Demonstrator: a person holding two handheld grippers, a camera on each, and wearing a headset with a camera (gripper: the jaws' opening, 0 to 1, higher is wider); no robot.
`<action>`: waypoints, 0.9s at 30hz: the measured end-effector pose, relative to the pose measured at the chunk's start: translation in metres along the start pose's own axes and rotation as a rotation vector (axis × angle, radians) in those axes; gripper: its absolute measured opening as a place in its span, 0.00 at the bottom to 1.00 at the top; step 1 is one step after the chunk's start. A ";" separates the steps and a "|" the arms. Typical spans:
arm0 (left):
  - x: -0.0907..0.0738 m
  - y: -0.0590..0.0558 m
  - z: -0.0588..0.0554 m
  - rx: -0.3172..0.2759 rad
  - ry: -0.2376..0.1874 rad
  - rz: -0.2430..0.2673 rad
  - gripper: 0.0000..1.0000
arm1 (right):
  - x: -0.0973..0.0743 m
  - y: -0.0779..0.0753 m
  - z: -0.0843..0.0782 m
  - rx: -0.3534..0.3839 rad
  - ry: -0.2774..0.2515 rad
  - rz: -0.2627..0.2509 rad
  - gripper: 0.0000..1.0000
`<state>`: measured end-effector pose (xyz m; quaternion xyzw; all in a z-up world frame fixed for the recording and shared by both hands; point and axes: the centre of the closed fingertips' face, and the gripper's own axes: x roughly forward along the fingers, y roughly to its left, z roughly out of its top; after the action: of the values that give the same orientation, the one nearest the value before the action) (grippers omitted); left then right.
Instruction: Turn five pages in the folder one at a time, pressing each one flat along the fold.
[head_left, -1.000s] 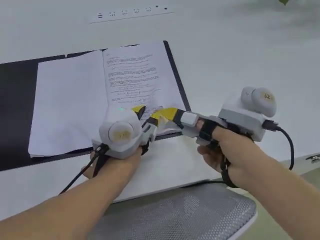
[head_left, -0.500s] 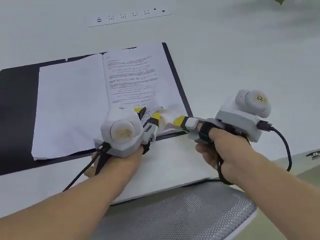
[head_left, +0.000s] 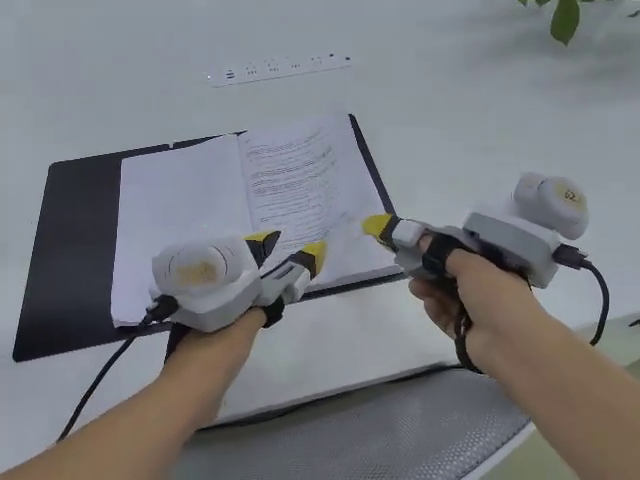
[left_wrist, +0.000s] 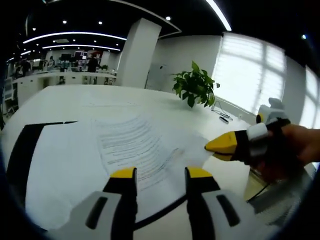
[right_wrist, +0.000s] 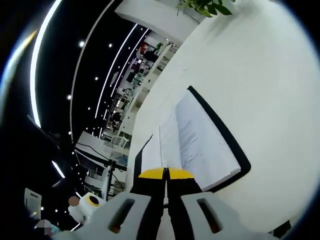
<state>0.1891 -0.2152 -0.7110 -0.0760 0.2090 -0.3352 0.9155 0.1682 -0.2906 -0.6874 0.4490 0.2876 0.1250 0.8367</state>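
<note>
The folder (head_left: 70, 250) has a black cover, and its pages (head_left: 180, 220) are white, the right-hand one lined with fine grey-black print and the left-hand one blank. The left gripper (head_left: 288, 244) and the right gripper (head_left: 378, 226) are both pale grey with black joints and bright yellow tips, each rounded housing bears a yellowish disc, and black cables (head_left: 100, 385) trail from them. The tabletop (head_left: 480, 120) is plain white, as is the power strip (head_left: 280, 70), the plant (left_wrist: 195, 87) has deep green leaves, and the chair (head_left: 380, 430) shows a grey mesh weave.
</note>
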 end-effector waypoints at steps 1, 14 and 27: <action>-0.006 0.003 0.002 0.004 -0.003 0.002 0.38 | 0.000 0.003 0.000 -0.009 -0.002 0.004 0.00; -0.075 0.050 0.046 0.016 -0.128 0.061 0.39 | 0.010 0.070 -0.020 -0.107 -0.018 0.072 0.00; -0.133 0.100 0.069 0.039 -0.201 0.135 0.37 | 0.039 0.123 -0.063 -0.216 0.036 0.121 0.00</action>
<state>0.1858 -0.0528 -0.6332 -0.0770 0.1143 -0.2676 0.9536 0.1681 -0.1595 -0.6276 0.3707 0.2599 0.2138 0.8656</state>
